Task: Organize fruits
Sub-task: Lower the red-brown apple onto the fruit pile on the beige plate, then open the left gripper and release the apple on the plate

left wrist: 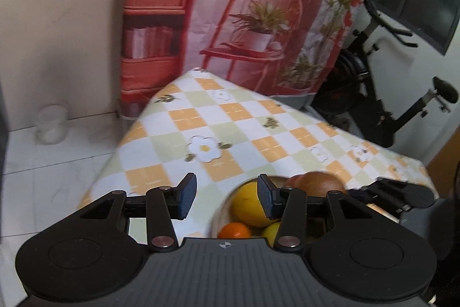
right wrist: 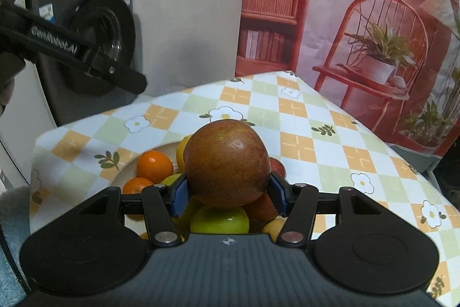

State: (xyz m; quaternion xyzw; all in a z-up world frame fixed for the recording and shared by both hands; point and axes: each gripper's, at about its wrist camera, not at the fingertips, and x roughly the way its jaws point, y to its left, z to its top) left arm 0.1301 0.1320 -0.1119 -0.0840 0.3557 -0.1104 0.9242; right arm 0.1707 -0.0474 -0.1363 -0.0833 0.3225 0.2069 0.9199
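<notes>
Meanwhile, right gripper [right wrist: 228, 196] is clamping a reddish-brown apple [right wrist: 227, 163] over the fruit-filled bowl [right wrist: 129, 163]; left gripper [left wrist: 227, 196] is hovering empty, jaws apart; its lettering is blurred.

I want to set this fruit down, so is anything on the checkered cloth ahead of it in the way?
Nothing visible: the right gripper holds the round reddish-brown apple, and the checkered tablecloth beyond it lies bare.

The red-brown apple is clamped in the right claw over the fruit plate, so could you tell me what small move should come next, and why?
Probably lift the red-brown apple a little and carry it clear of the plate. The right claw grips it on both sides directly above the green apple and oranges, so moving sideways first might knock them. The left claw is open and empty.
</notes>
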